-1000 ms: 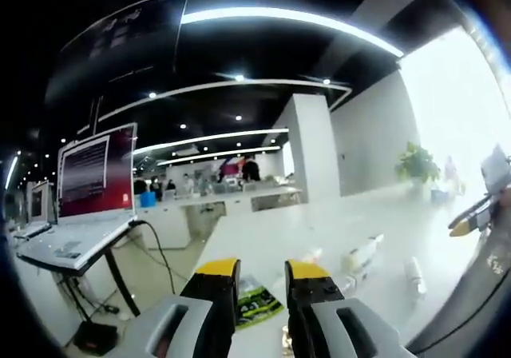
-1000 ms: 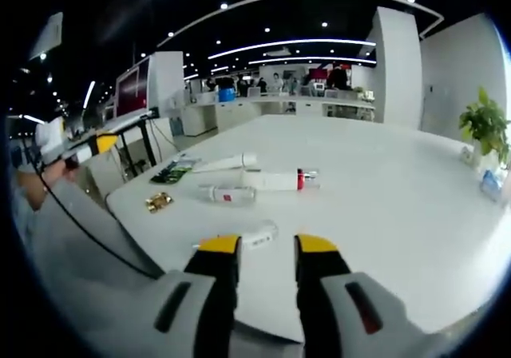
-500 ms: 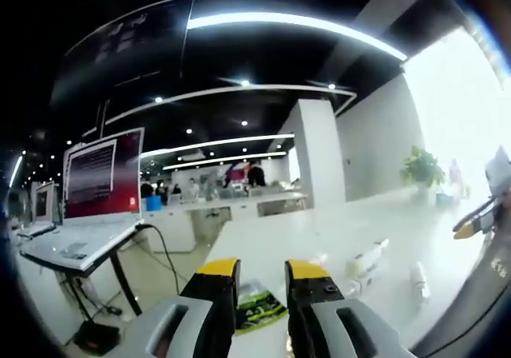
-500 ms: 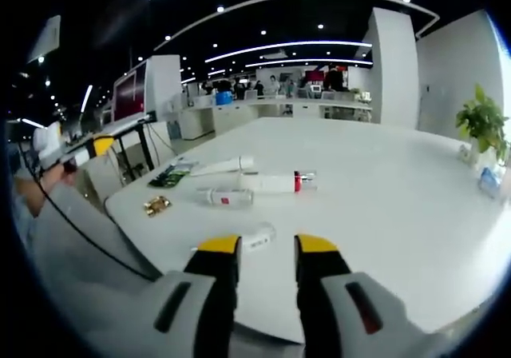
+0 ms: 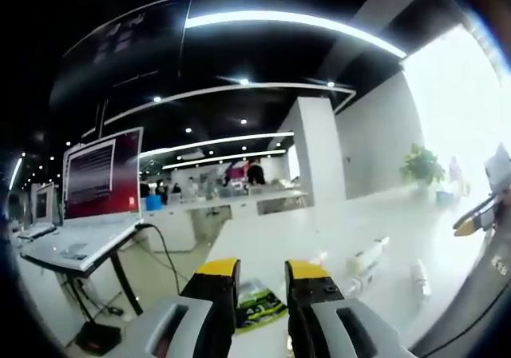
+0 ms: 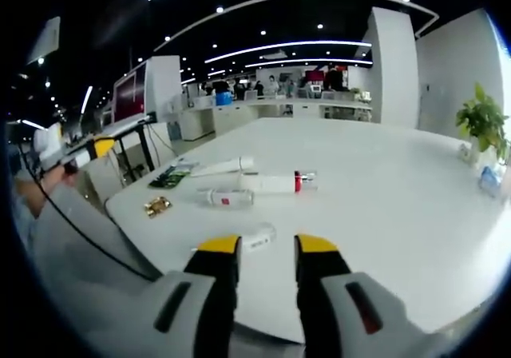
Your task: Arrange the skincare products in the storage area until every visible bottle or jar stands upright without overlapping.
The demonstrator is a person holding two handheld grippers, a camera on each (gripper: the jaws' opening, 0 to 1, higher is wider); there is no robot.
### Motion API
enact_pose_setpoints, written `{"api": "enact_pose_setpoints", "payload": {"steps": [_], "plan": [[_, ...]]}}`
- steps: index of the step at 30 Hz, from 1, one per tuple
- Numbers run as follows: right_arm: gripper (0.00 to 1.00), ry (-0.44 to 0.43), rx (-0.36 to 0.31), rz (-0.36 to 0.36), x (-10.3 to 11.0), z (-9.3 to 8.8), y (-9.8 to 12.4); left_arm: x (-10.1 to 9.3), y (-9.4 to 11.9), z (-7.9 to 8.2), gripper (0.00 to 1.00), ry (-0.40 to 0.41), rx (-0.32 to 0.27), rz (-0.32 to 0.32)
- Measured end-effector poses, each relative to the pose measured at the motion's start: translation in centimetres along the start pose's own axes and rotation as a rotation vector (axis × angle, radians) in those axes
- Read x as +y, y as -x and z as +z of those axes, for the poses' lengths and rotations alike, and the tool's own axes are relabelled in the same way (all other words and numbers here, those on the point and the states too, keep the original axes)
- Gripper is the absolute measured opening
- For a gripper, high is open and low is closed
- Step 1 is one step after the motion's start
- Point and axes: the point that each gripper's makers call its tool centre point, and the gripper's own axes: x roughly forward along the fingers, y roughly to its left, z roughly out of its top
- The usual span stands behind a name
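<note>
white surface (image 6: 383, 190) carries the skincare items, all lying flat near its left corner: a white tube (image 6: 226, 165), a tube with a red band (image 6: 275, 183), a small bottle (image 6: 227, 196), a gold cap (image 6: 157, 206), a green packet (image 6: 169, 176), another small bottle (image 6: 257, 239) just ahead of the right gripper (image 6: 266, 250). right gripper slightly parted, holding nothing. left gripper (image 5: 260, 274) likewise parted and empty, raised above the surface edge, green packet beneath.
</note>
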Motion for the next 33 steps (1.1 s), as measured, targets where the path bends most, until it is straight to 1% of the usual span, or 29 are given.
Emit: {"api": "enact_pose_setpoints", "payload": {"steps": [23,33], "plan": [[0.28,-0.001,0.003,0.005,-0.02,-0.08,-0.03,-0.18,-0.09,-0.30,0.23,-0.012,0.018,-0.002],[0.28,-0.003,0.002,0.006,0.01,-0.05,-0.02,-0.29,-0.17,-0.59,0.23,-0.022,0.035,-0.011]]}}
